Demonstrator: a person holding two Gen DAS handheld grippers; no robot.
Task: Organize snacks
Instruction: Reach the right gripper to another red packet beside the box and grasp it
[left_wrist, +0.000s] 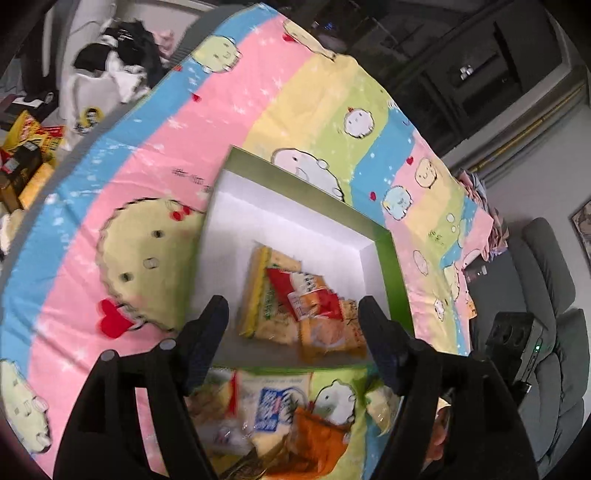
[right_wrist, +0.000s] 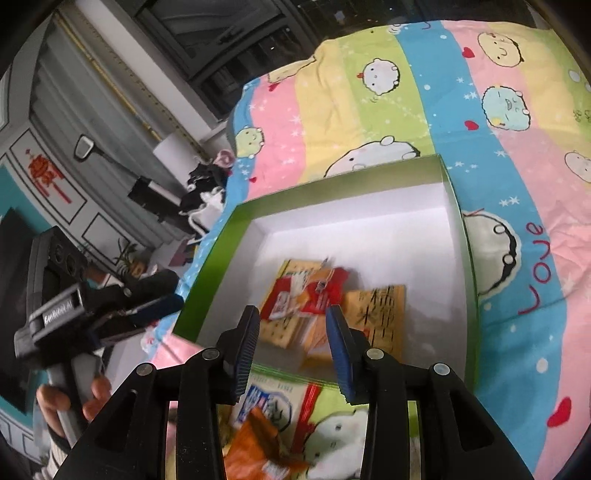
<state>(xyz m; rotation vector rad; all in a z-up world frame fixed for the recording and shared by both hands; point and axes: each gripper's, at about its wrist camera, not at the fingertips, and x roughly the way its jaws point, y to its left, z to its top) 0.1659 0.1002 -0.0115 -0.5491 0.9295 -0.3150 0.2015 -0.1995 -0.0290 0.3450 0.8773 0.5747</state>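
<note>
Both fisheye cameras are looking forward and steeply down along their fingers, from close above the near edge of the shallow green-rimmed cardboard box with a white inside. The left view is sitting at the box's left, taking in the room's dark window side beyond the pastel striped cartoon-print bedsheet. The right view is facing the same box and sheet, also catching the left hand-held gripper at its left edge.
</note>
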